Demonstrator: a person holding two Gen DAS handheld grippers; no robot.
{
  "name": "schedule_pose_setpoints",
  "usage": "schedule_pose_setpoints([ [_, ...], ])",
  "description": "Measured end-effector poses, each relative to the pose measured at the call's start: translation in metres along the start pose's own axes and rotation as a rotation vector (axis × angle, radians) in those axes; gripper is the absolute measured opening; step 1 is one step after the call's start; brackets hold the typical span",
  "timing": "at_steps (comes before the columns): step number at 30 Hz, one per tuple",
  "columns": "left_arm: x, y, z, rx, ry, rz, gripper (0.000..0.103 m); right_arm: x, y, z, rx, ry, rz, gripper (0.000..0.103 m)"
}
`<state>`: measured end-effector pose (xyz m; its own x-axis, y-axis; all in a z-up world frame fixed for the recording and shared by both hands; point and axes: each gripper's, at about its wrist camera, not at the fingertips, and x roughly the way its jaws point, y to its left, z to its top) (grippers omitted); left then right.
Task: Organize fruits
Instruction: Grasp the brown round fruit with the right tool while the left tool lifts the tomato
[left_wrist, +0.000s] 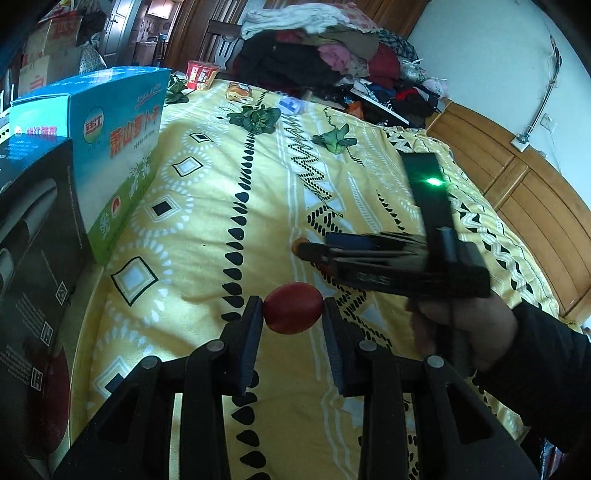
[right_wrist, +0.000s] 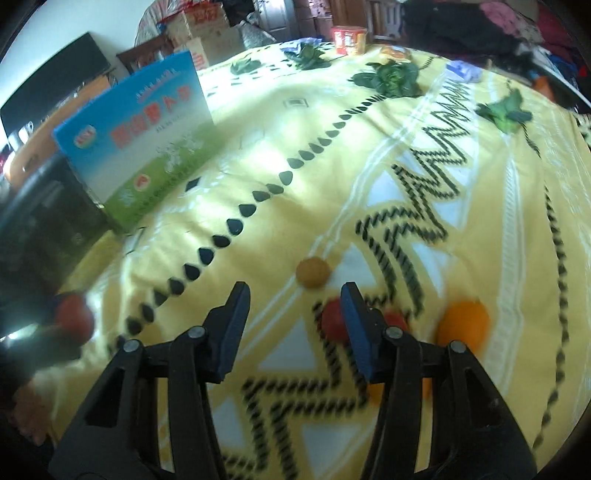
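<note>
left wrist: looks steeply down, close | right wrist: likewise | shared: yellow bedspread (left_wrist: 207, 229)

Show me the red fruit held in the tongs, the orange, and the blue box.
red fruit (left_wrist: 293, 308), left wrist view, middle of its front.
orange (right_wrist: 463, 325), right wrist view, its centre.
blue box (left_wrist: 118, 144), left wrist view, printed front face.

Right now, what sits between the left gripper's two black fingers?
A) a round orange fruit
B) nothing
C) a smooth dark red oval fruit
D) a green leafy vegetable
C: in the left wrist view the left gripper pinches the smooth dark red oval fruit, both pads against its sides.
</note>
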<state>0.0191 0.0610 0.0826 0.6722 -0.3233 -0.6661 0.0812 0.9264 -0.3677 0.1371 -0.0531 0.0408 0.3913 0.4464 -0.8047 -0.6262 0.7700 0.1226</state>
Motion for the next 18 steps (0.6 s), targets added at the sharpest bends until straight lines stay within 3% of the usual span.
schedule_pose_setpoints([
  [4,0.003,0.003,0.001,-0.015,0.003,-0.001,0.033,0.019,-0.003,0.007,-0.021,0.053,-0.007,0.036],
  [6,0.003,0.003,0.002,-0.021,0.002,-0.001,0.033,0.024,-0.007,0.006,-0.023,0.060,-0.029,0.035],
  [8,0.002,0.003,0.002,-0.018,0.002,0.000,0.033,0.026,-0.013,0.005,-0.013,0.068,-0.035,0.026],
  [13,-0.016,0.001,0.005,-0.016,-0.025,0.008,0.033,0.025,-0.012,0.006,-0.009,0.069,-0.045,0.024],
  [18,-0.052,0.001,0.013,-0.008,-0.087,0.016,0.033,-0.025,0.003,0.013,0.055,-0.042,-0.033,0.024],
])
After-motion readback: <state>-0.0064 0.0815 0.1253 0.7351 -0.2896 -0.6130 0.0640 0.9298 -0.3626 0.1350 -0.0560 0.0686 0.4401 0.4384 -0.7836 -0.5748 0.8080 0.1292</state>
